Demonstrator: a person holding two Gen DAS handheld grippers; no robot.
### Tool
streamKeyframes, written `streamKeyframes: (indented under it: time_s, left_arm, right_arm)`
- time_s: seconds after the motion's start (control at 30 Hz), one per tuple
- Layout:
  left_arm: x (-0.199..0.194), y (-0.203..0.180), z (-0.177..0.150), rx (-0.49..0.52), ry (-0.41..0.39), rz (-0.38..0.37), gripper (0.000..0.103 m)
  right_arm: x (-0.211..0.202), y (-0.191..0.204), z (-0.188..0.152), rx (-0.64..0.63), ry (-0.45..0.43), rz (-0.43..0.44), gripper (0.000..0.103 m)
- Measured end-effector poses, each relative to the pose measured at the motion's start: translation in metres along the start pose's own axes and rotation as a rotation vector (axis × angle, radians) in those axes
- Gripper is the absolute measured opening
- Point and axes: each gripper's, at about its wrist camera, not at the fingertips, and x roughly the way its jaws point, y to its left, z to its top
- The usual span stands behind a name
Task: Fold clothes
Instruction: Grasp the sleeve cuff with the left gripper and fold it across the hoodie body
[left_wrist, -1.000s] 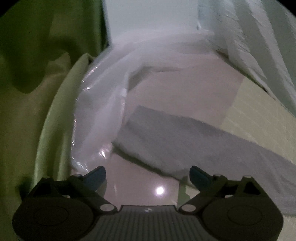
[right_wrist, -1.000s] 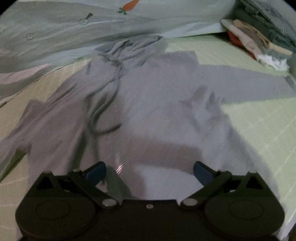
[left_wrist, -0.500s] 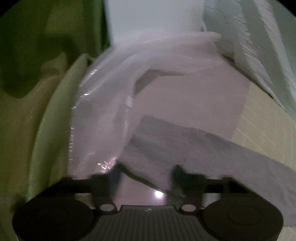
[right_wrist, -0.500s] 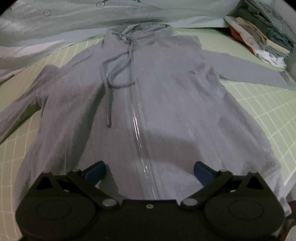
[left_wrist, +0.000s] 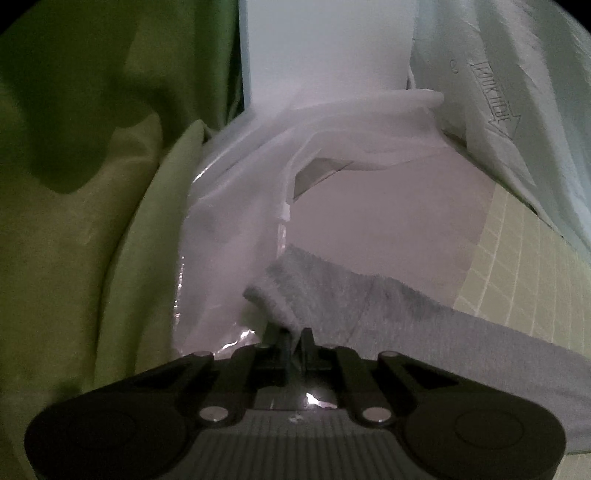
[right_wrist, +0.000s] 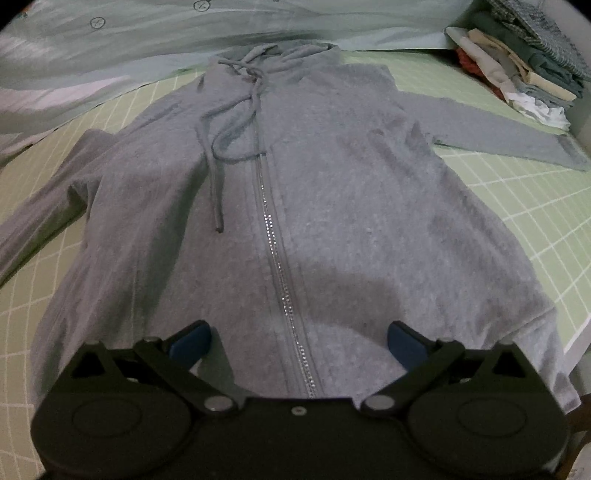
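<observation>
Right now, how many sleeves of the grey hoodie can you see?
2. The hoodie lies flat: one sleeve stretches toward the clothes pile; the other sleeve runs off opposite, its cuff pinched in the left gripper.

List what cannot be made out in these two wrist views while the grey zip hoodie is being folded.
- Left wrist view: the left gripper is shut on the grey sleeve cuff; the pinched fabric hides the pads.
- Right wrist view: the grey zip-up hoodie has its hem hidden behind the open right gripper.
- Right wrist view: the folded clothes stack is cut off by the frame's edge.
</observation>
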Motion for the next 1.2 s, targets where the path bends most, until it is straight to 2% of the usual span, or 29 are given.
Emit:
streamKeyframes:
  time_s: [0.1, 0.33, 0.47, 0.63, 0.93, 1.13, 1.2]
  left_arm:
    - [-0.001, -0.005, 0.001, -0.017, -0.007, -0.024, 0.006]
    - [-0.028, -0.042, 0.009, -0.012, -0.098, -0.081, 0.006]
    - [-0.046, -0.091, 0.01, 0.047, -0.139, -0.146, 0.005]
    - [-0.067, -0.172, -0.007, 0.144, -0.161, -0.226, 0.005]
    - [-0.115, -0.329, -0.081, 0.322, -0.116, -0.425, 0.005]
    - [-0.135, -0.393, -0.146, 0.44, -0.044, -0.502, 0.006]
    - [-0.135, -0.404, -0.167, 0.47, -0.004, -0.493, 0.016]
  right_arm:
    - [-0.001, -0.002, -0.001, -0.002, -0.002, 0.007, 0.103]
    - [0.0, -0.015, 0.006, 0.027, -0.042, 0.015, 0.103]
    - [-0.004, -0.039, 0.021, 0.098, -0.102, 0.027, 0.103]
    - [-0.002, -0.075, 0.04, 0.108, -0.143, 0.004, 0.103]
    - [0.015, -0.175, 0.07, 0.183, -0.141, -0.041, 0.103]
    - [0.025, -0.221, 0.086, 0.14, -0.139, -0.05, 0.103]
    - [0.03, -0.231, 0.089, 0.121, -0.133, -0.046, 0.103]
